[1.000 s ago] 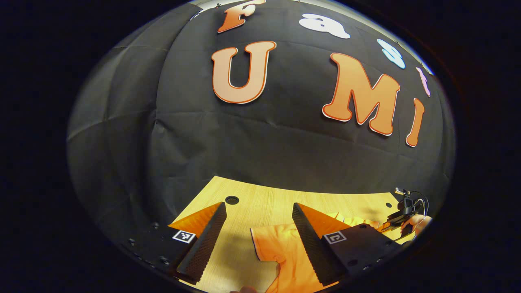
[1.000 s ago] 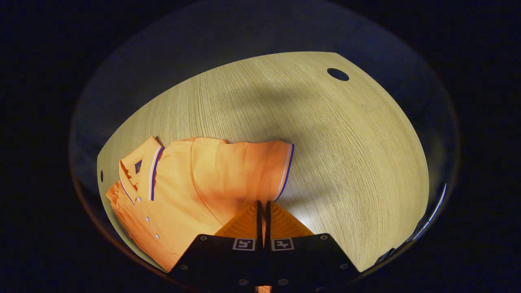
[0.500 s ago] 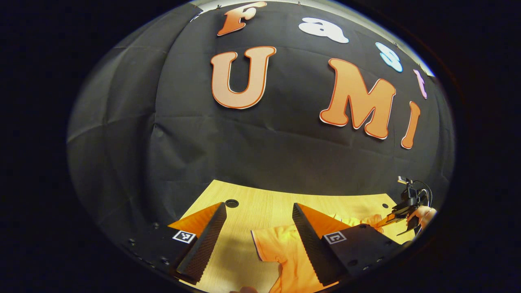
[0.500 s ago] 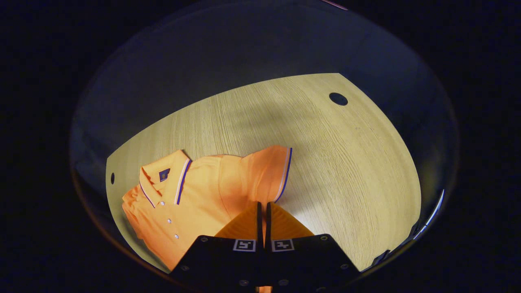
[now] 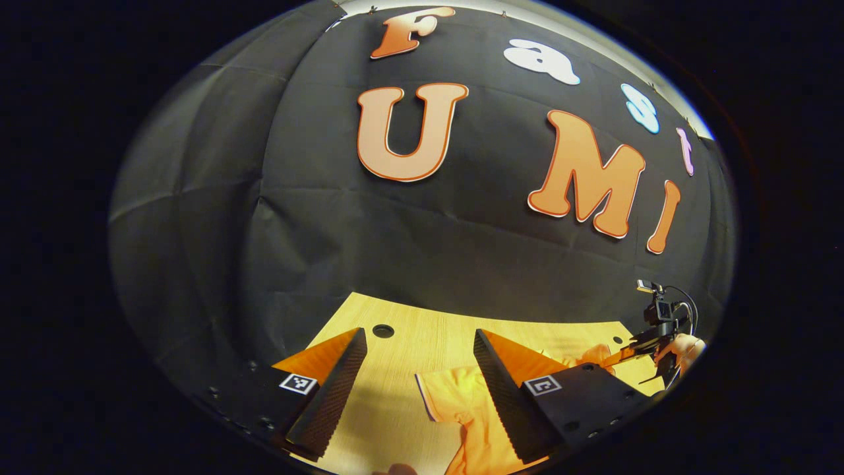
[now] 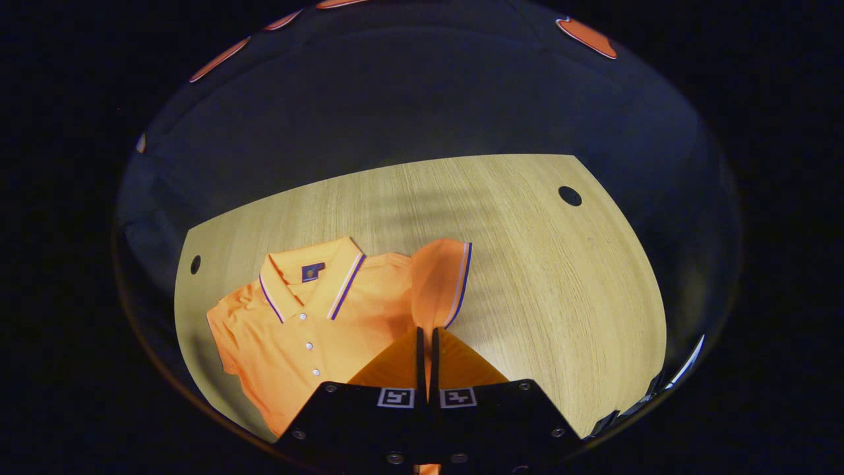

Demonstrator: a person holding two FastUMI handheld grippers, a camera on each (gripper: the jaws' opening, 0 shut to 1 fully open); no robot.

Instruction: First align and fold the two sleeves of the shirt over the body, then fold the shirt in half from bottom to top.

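We see a pale wood-grain counter (image 6: 527,277) with round dark holes near its edges, one (image 6: 570,196) toward the far right corner and another (image 6: 195,264) at the left in the right gripper view. Behind it hangs the booth's black cloth wall (image 5: 409,231), creased in broad folds, meeting the counter's far edge.

The orange shirt (image 6: 310,330) lies on the counter, collar (image 6: 310,277) up and placket buttons showing. Its sleeve (image 6: 438,280), trimmed at the cuff with white and dark stripes, stands lifted off the counter, pinched in our right claw (image 6: 426,333), whose fingers are drawn narrow on the fabric.

In the left gripper view our left claw (image 5: 415,343) is spread wide with nothing between its fingers, low over the counter; the shirt's other sleeve (image 5: 455,396) lies flat between and under its fingers. Far off at the right edge of that view, a hand (image 5: 686,346) holds the other claw with orange cloth raised in it.
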